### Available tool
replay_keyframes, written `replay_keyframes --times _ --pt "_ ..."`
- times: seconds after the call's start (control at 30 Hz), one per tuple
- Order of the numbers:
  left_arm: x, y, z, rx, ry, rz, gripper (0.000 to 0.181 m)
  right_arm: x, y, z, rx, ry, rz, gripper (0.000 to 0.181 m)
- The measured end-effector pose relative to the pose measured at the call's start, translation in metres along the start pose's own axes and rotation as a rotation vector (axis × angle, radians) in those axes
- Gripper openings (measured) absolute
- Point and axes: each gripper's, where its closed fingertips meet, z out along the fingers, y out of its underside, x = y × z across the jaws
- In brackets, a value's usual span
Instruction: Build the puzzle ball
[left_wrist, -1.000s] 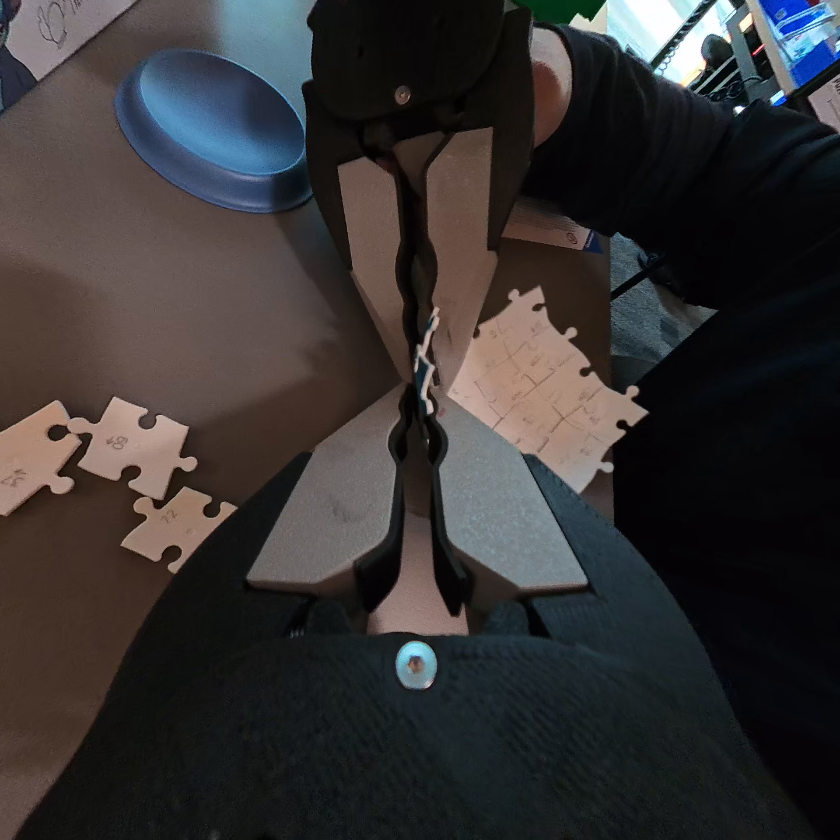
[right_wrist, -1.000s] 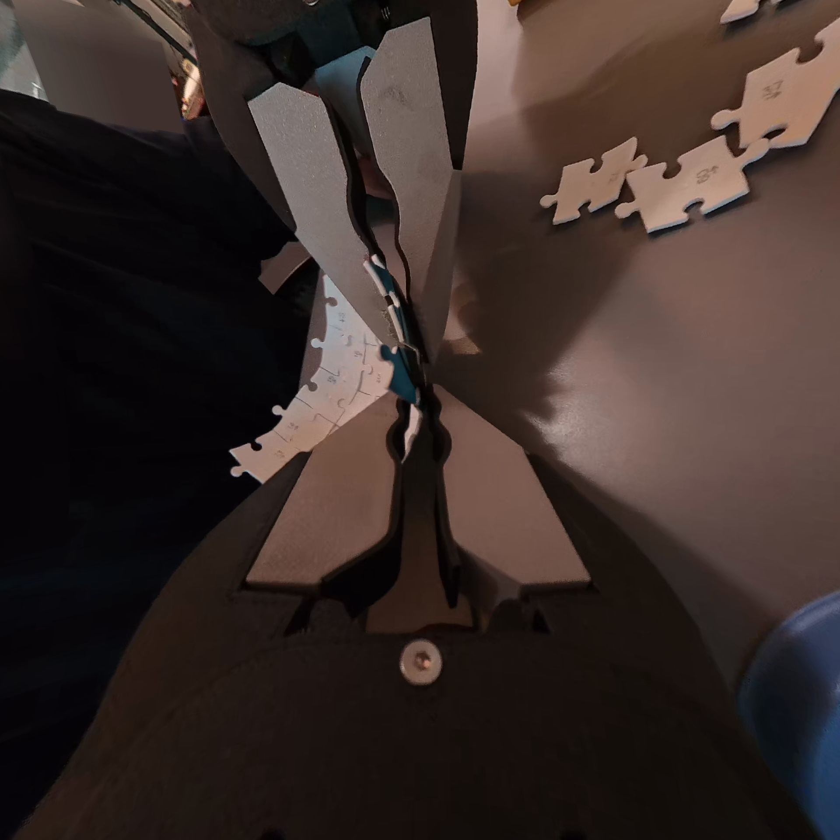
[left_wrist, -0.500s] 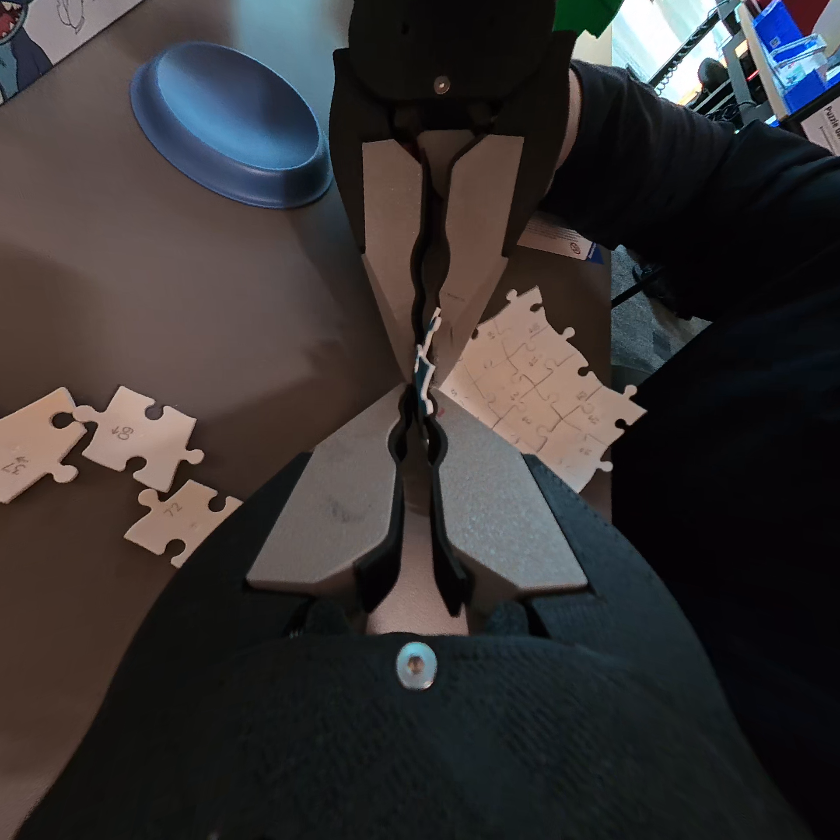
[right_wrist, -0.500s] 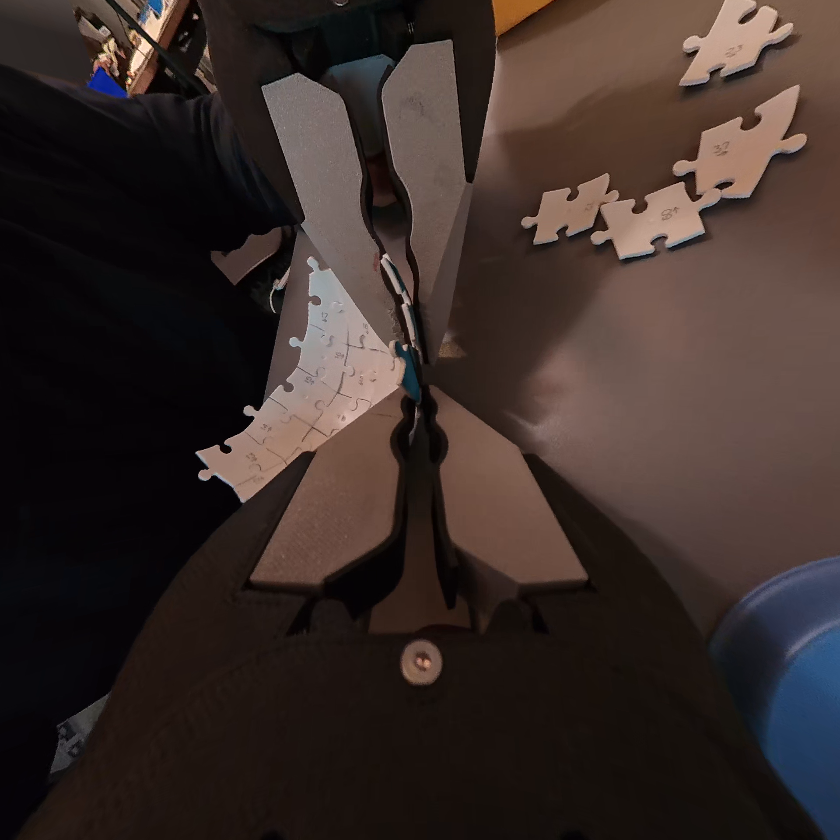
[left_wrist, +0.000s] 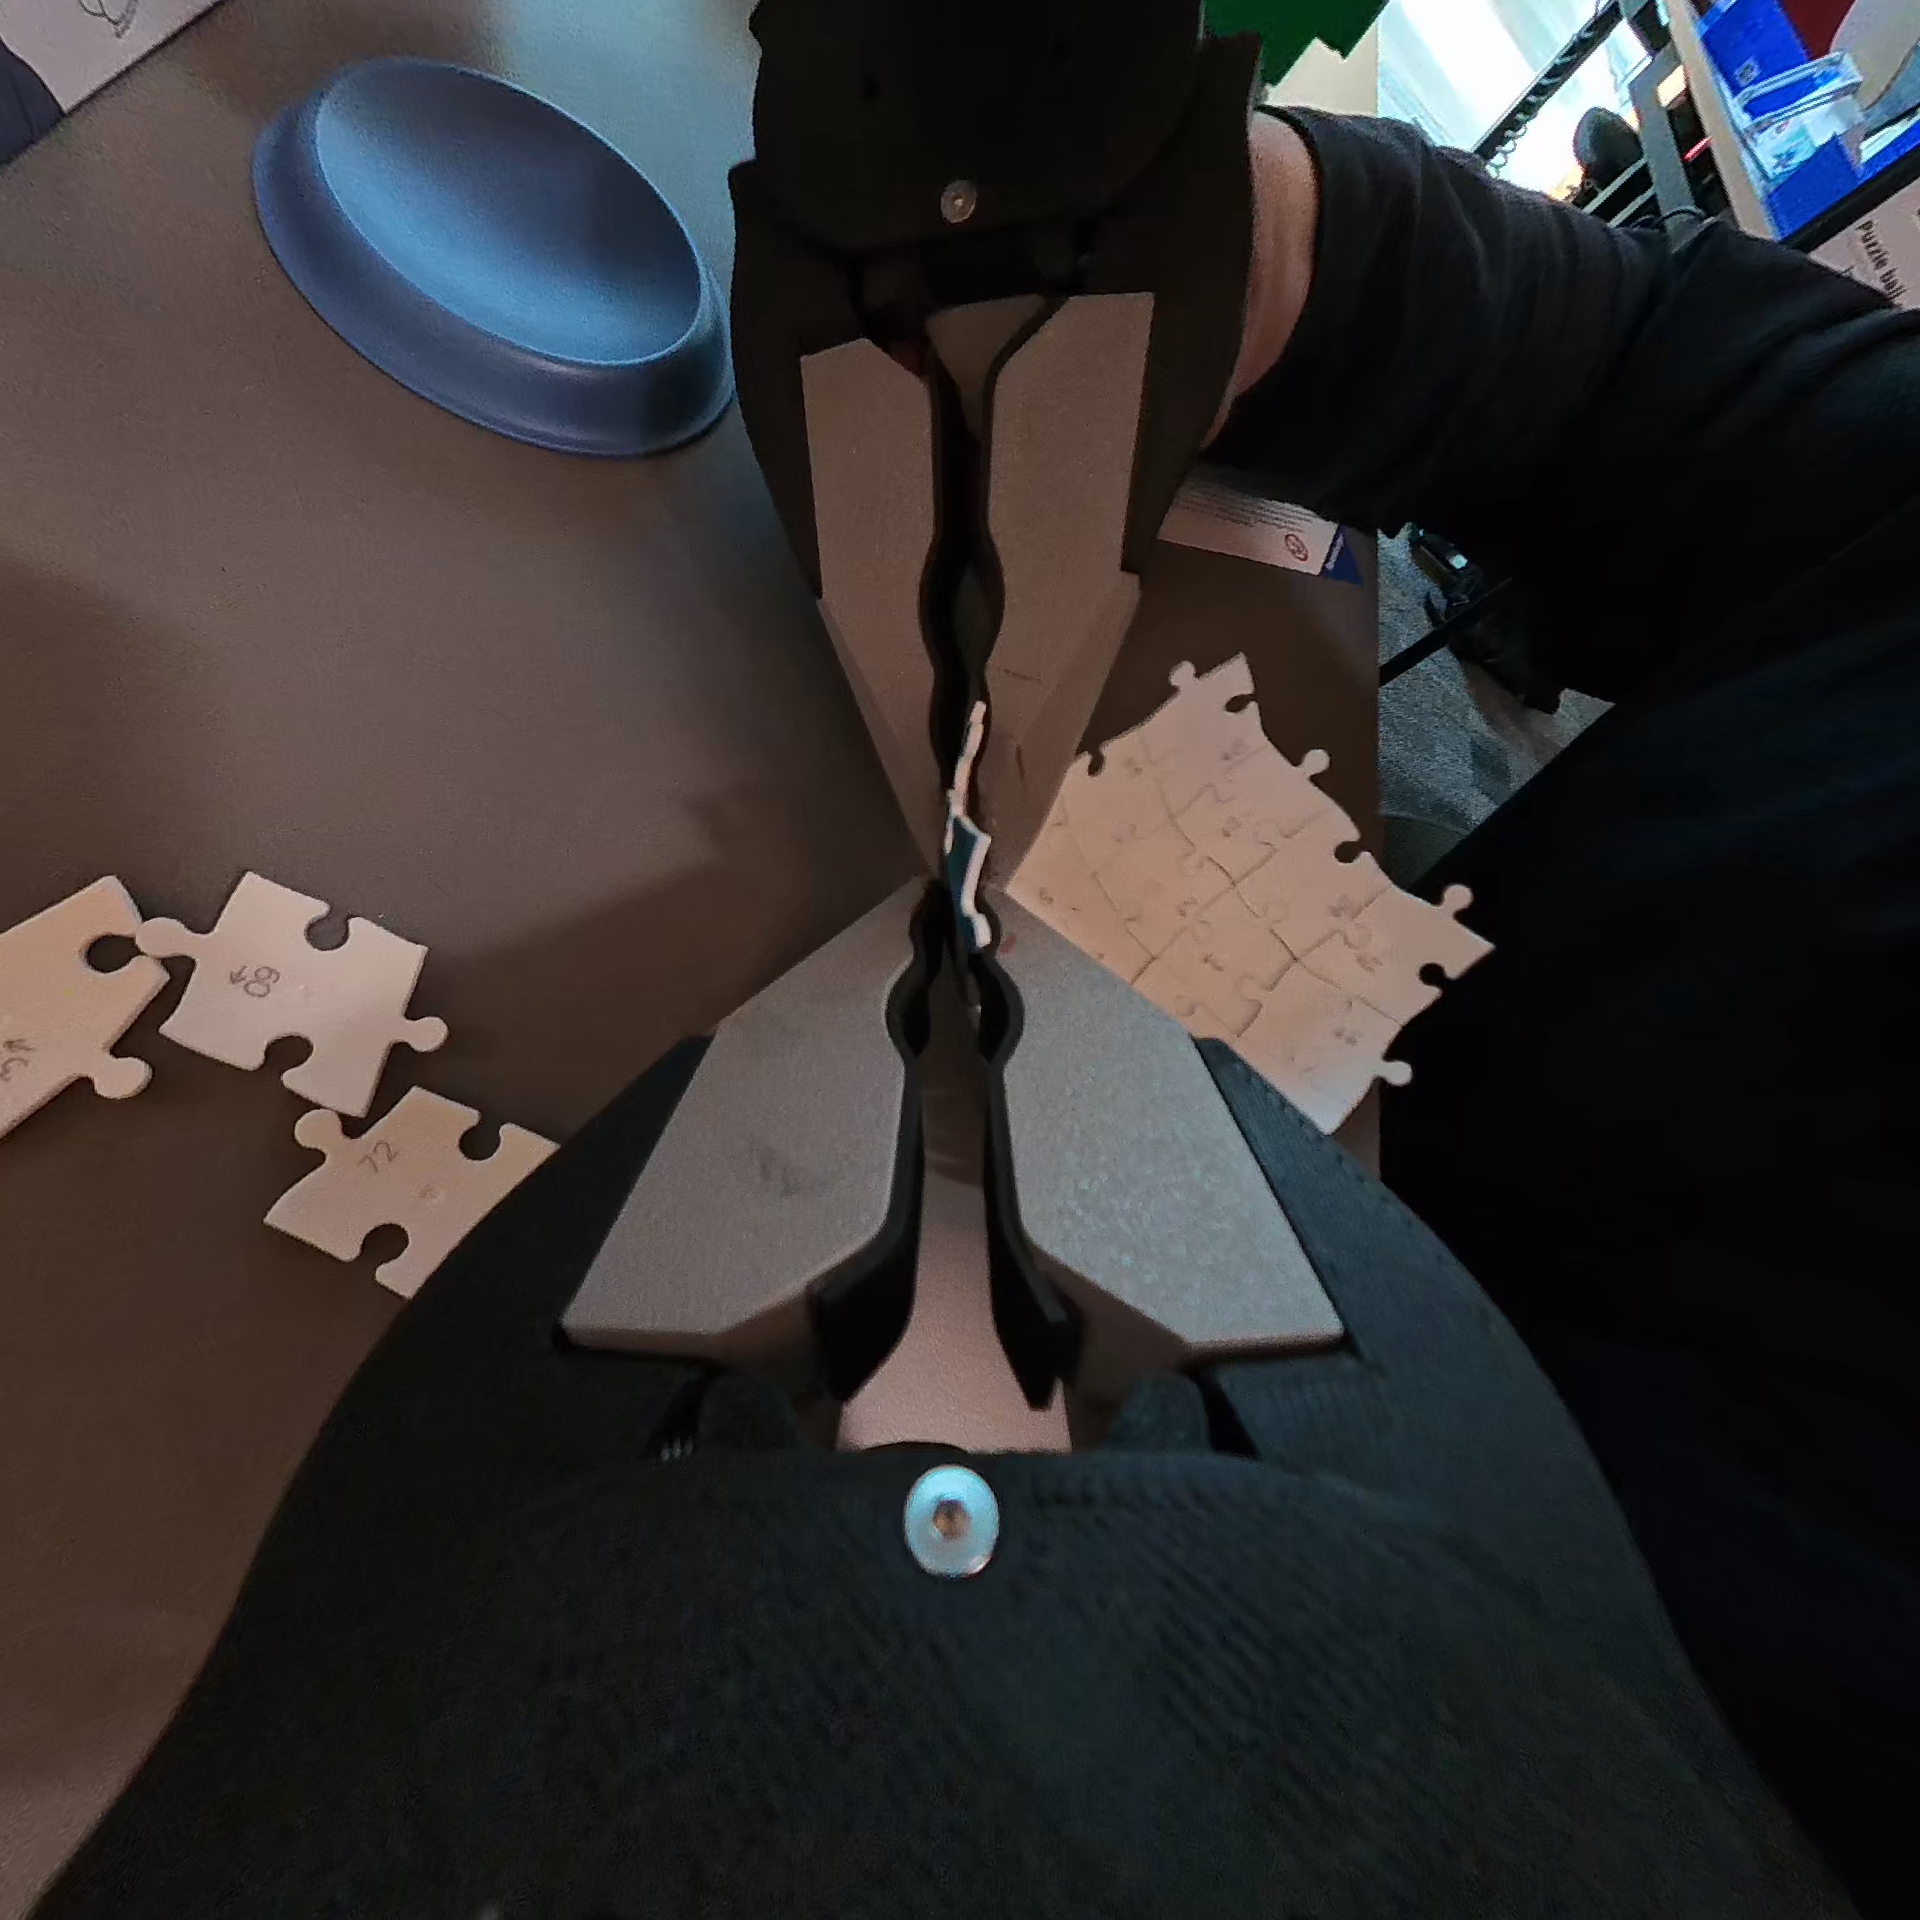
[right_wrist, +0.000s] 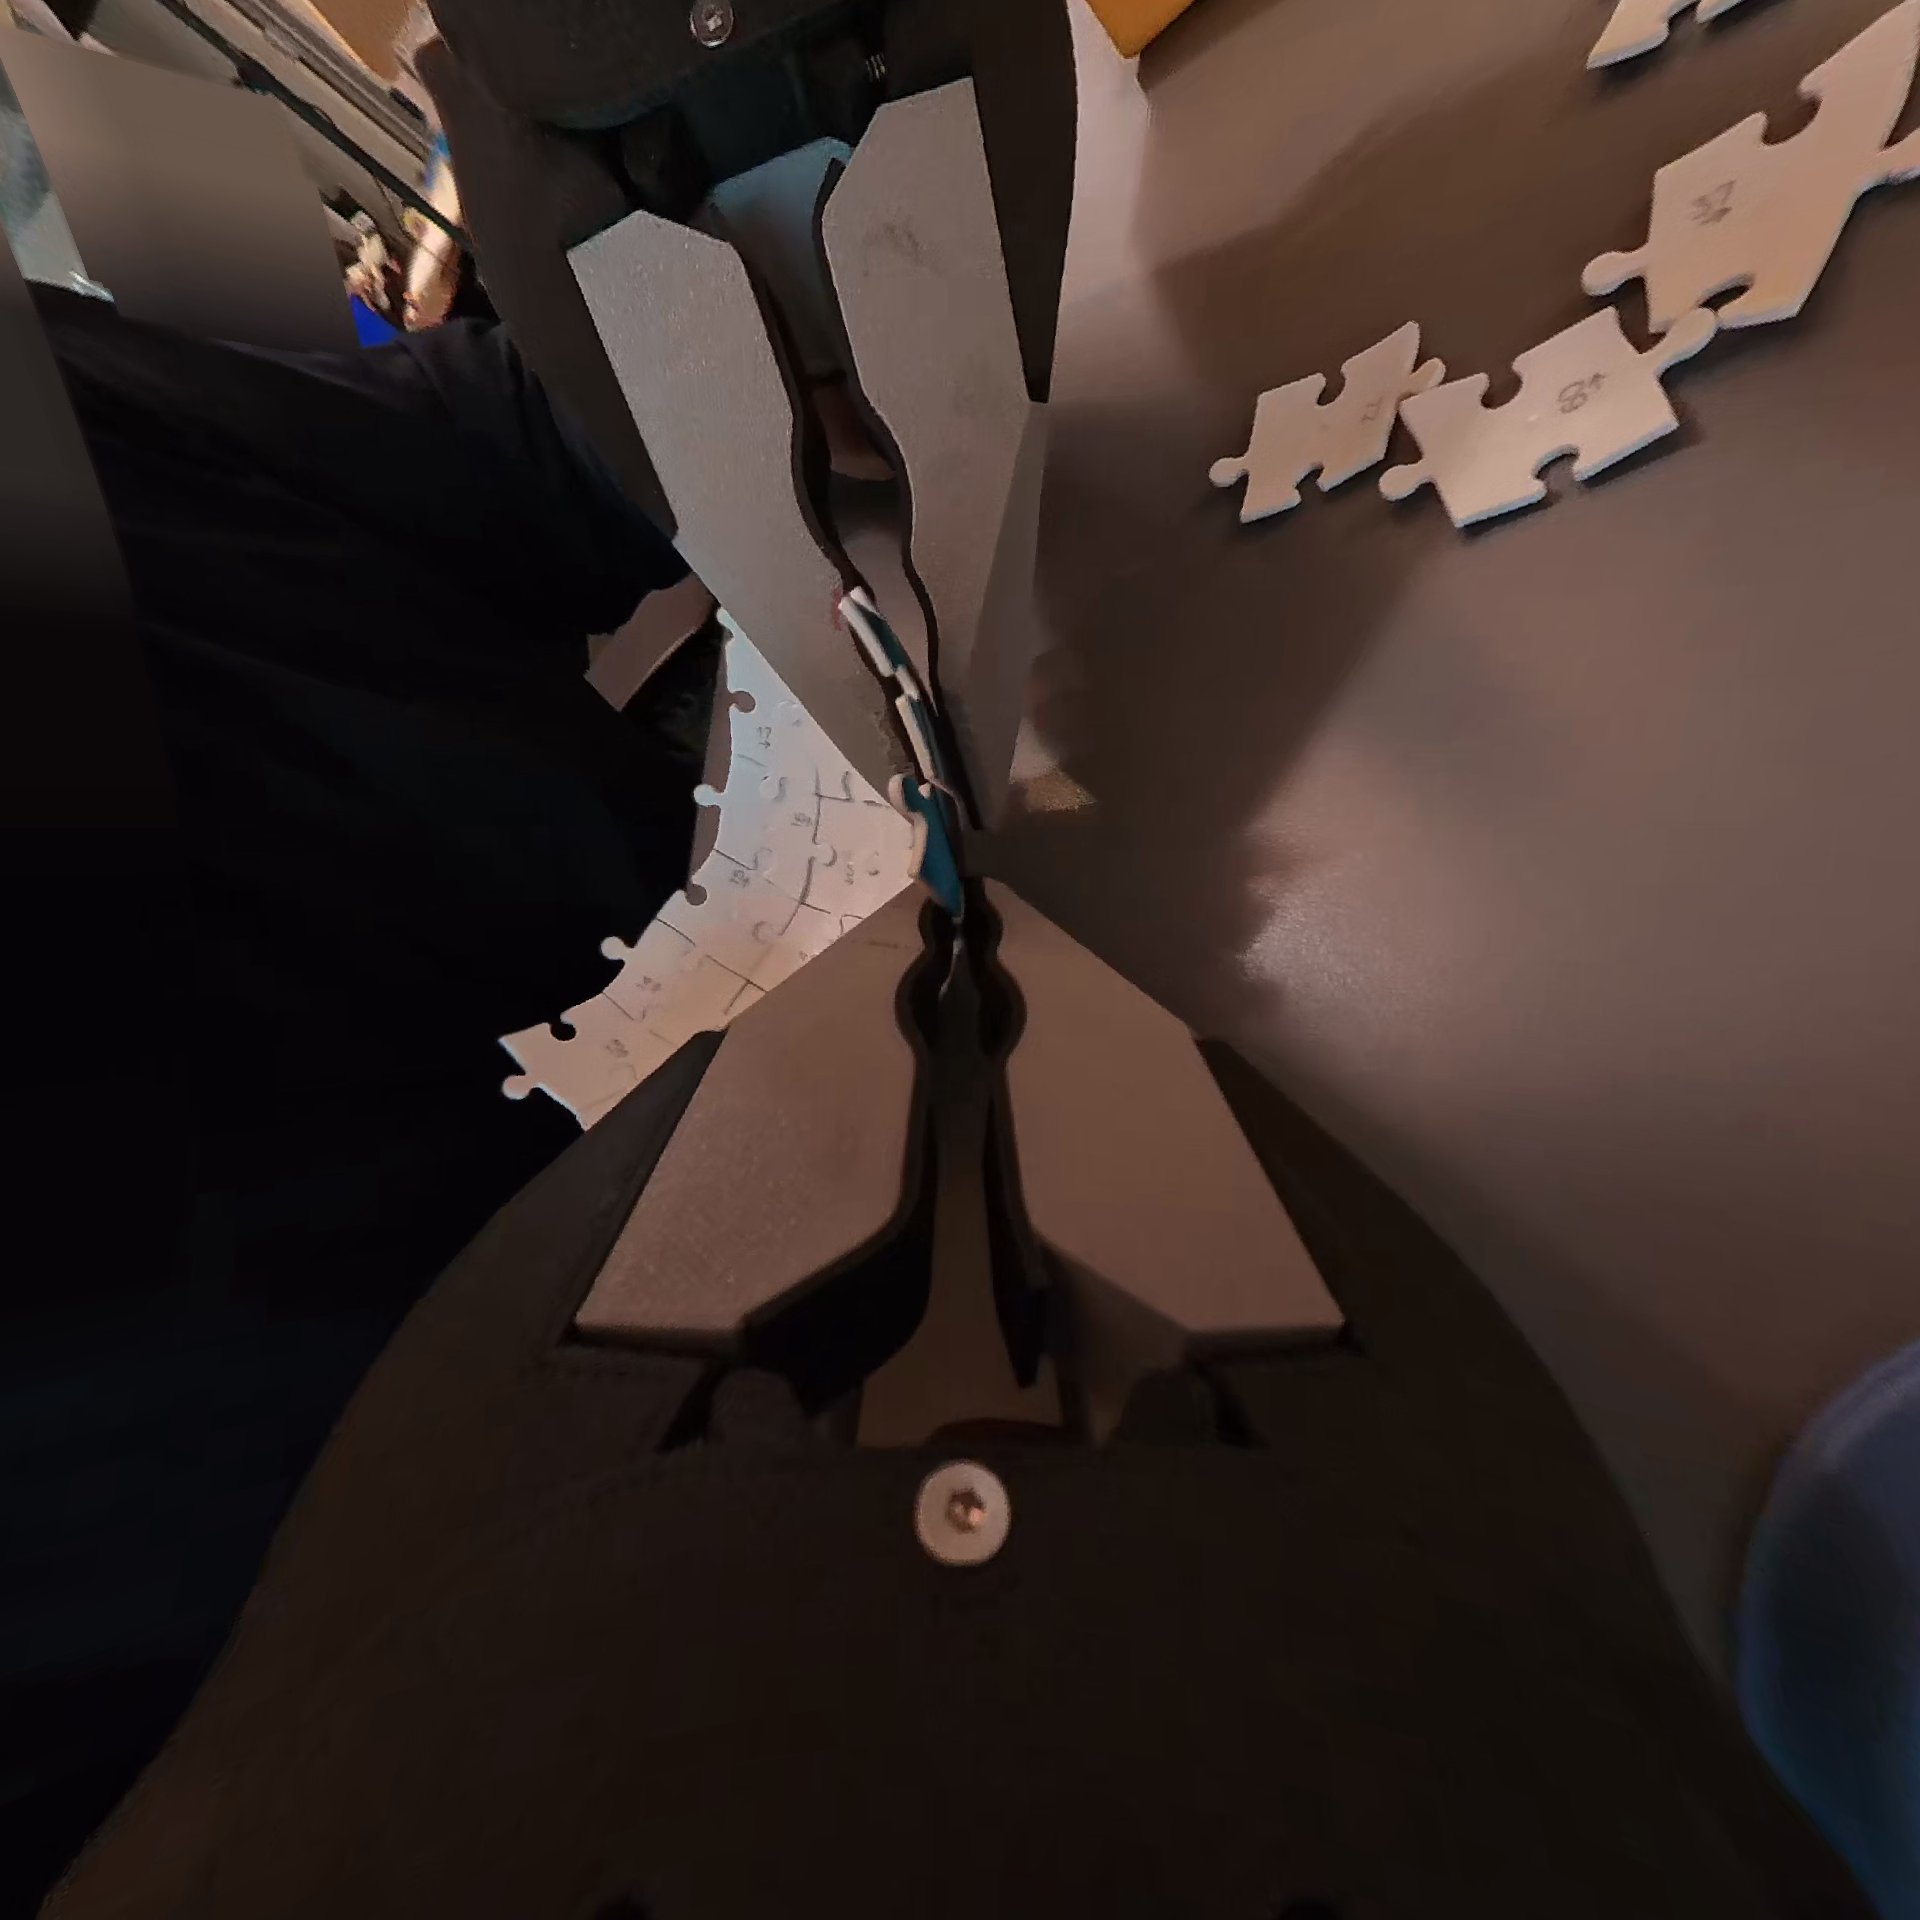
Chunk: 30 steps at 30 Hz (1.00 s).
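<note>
Left gripper (left_wrist: 961, 914) and right gripper (right_wrist: 961, 914) meet tip to tip, both clamped on edge-on puzzle pieces (left_wrist: 966, 821) above the desk (left_wrist: 416, 727). Assembled puzzle section (left_wrist: 1247, 894) lies at 3 o'clock, loose pieces (left_wrist: 291, 987) at 9, blue dish (left_wrist: 499, 260) around 11.

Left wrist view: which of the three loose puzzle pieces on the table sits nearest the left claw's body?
The lowest loose piece, partly tucked under the claw housing; the other two lie farther left.

table (left_wrist: 436, 675): grey-brown | blue dish (left_wrist: 488, 239) | loose white puzzle pieces (left_wrist: 296, 992) | joined puzzle sheet (left_wrist: 1247, 883) | paper slip (left_wrist: 1262, 520)
</note>
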Motion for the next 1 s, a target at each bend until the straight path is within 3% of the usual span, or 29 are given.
replay_keyframes --times 0.13,0.27,0.43,0.53,1.0 --pt "0.002 -0.003 -0.003 0.018 0.027 -0.015 0.001 -0.004 -0.003 -0.001 0.031 -0.056 0.077 0.000" --pt "-0.003 -0.002 -0.003 0.014 0.006 -0.019 0.001 0.001 -0.005 0.000 0.043 -0.007 0.070 0.000" --pt "-0.009 0.000 -0.003 0.006 -0.020 -0.028 0.001 0.012 -0.006 0.002 0.000 0.237 -0.217 0.002" --pt "-0.010 -0.001 -0.004 0.013 -0.023 -0.025 0.000 0.014 -0.008 0.001 0.007 0.291 -0.297 0.003" --pt "0.000 -0.002 -0.003 0.021 0.024 -0.014 0.001 0.004 -0.005 0.002 -0.006 0.179 -0.281 0.000"
